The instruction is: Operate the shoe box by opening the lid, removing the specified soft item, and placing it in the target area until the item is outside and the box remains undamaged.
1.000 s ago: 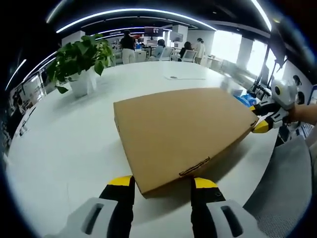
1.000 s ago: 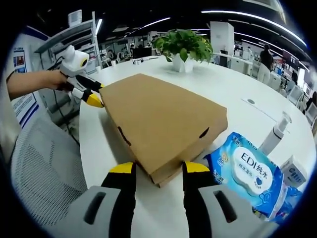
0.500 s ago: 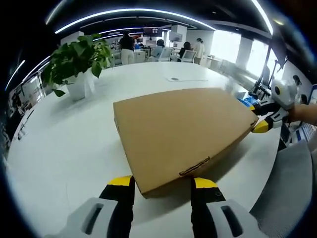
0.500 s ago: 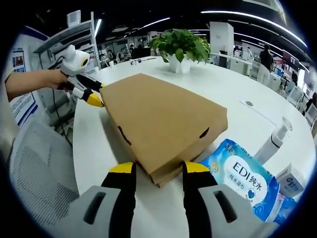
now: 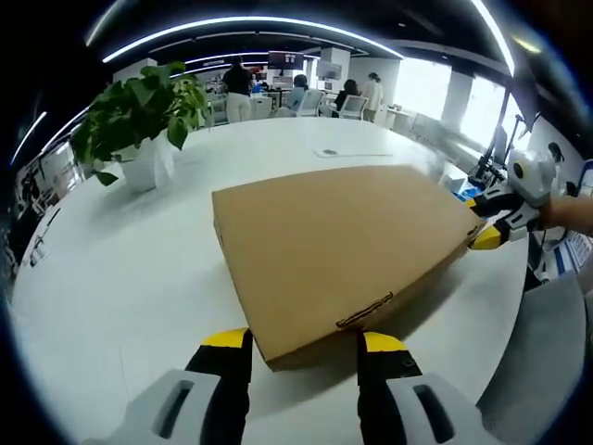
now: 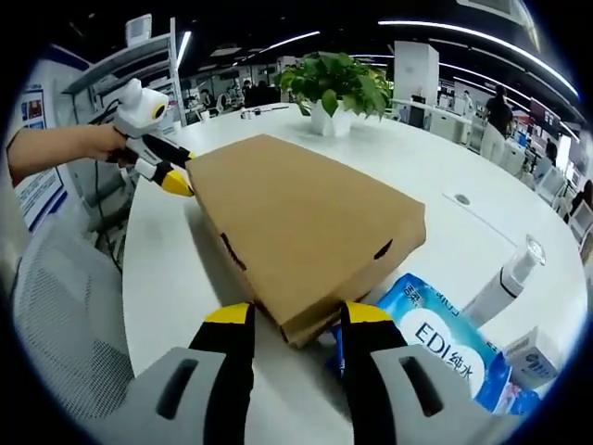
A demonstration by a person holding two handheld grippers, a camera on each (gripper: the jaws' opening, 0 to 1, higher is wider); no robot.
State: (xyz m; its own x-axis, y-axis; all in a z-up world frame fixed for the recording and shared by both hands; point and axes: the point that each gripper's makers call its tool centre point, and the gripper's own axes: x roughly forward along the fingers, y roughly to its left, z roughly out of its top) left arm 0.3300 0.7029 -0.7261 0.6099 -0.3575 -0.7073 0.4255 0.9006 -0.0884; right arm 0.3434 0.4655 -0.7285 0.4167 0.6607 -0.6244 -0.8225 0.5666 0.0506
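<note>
A closed brown cardboard shoe box (image 5: 338, 250) lies flat on a large white round table (image 5: 120, 269) in an open office. In the left gripper view, the left gripper (image 5: 303, 345) sits at the near corner of the box, its two black jaws with yellow tips standing apart on either side of that corner, where a small tab slot in the lid's front edge shows between them; whether the tips actually touch the cardboard cannot be told. At the far right corner of the box in this same view, the right gripper (image 5: 485, 232), white with yellow-tipped jaws, meets the box edge, held by a person's hand (image 5: 565, 211). In the right gripper view, the right gripper's own jaws are likewise apart and straddle the near corner of the box, which seems slightly raised off the table there. At the far left corner the left gripper appears again, its yellow tips against the cardboard, held by a hand with a bare forearm. Just to the right of the box in the right gripper view lies a blue and white pack of wet wipes (image 6: 454, 348), its edge tucked close under the box corner, with a slim white bottle (image 6: 500, 283) and a small white carton (image 6: 533, 352) beside it. A potted green plant (image 5: 139, 116) in a white pot stands on the table well beyond the box. A grey mesh chair (image 6: 56, 324) sits at the table edge, and people are at desks in the background.
</note>
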